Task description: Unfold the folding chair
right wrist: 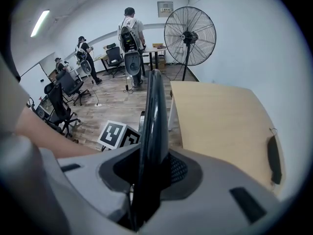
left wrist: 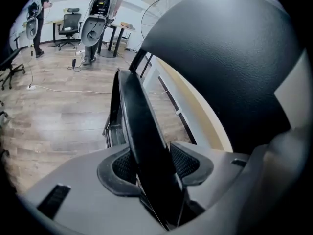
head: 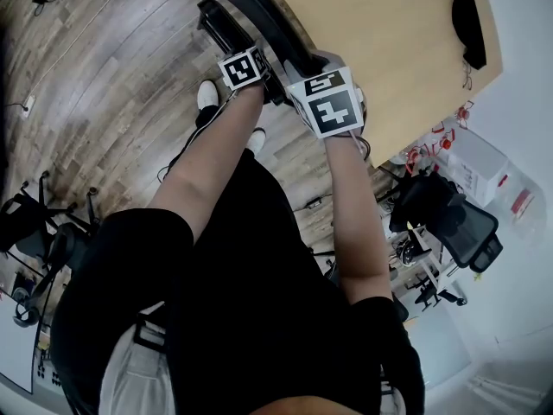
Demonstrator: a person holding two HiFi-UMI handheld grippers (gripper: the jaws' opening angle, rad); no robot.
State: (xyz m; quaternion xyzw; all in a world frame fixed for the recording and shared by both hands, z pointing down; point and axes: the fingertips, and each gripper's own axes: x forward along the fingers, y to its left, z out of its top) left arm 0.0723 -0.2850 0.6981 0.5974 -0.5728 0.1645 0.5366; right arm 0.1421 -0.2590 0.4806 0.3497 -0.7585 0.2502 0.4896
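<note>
— What do we hold on the left?
— Our left gripper (left wrist: 155,163) is clamped on a thin black panel of the folding chair (left wrist: 139,116), which runs on ahead of its jaws.
— And on the right?
— Our right gripper (right wrist: 151,168) grips the chair too, its pads pressing a black edge — the wooden desk (right wrist: 220,116) lies to its right.
</note>
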